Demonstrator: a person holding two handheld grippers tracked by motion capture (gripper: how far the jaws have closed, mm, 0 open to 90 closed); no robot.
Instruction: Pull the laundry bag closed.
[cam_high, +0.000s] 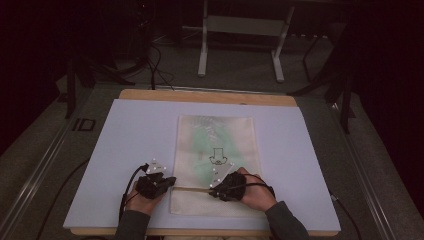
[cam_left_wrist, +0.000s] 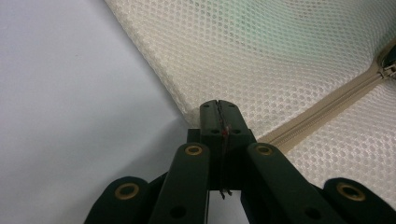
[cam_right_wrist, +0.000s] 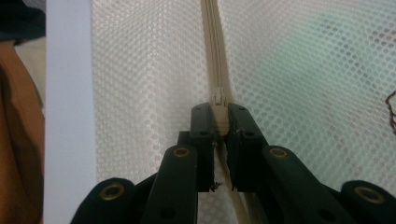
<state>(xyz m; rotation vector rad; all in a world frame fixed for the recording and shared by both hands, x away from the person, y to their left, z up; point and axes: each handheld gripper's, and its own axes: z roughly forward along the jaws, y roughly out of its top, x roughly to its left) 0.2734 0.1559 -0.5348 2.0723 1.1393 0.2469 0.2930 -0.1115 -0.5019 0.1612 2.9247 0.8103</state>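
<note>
Left gripper (cam_high: 172, 181), jaws pressed together, apparently pinches the mesh bag's (cam_high: 216, 145) left edge; right gripper (cam_right_wrist: 221, 122) clamps the zipper pull (cam_right_wrist: 219, 100), lower centre of the high view

The high view looks forward and down from above the near table edge, taking in the whole white board (cam_high: 125, 150) and floor beyond. The left gripper view sits close along its jaws at the mesh bag (cam_left_wrist: 280, 56) edge. The right gripper view sits equally close, facing along the zipper (cam_right_wrist: 212, 46). All three share the bag's zipper band.
</note>
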